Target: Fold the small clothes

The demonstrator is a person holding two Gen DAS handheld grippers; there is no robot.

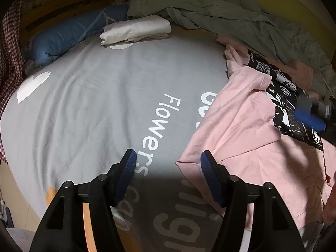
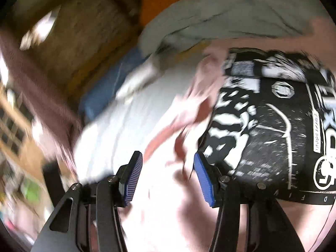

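Note:
A pink garment (image 1: 241, 130) lies crumpled at the right of the grey bed sheet (image 1: 94, 105), with a black and white printed garment (image 1: 289, 105) on top of it. My left gripper (image 1: 168, 159) is open and empty, low over the sheet, its right finger by the pink garment's near corner. The other gripper's blue pads (image 1: 308, 118) show at the far right over the printed garment. In the blurred right wrist view my right gripper (image 2: 168, 161) is open and empty above the pink garment (image 2: 168, 199), with the printed garment (image 2: 268, 126) just to its right.
A folded white garment (image 1: 136, 30) sits at the back of the bed. A blue pillow (image 1: 69, 35) lies at the back left. A rumpled grey-green blanket (image 1: 220, 12) runs along the back right. A checked cloth (image 1: 10, 42) hangs at the left edge.

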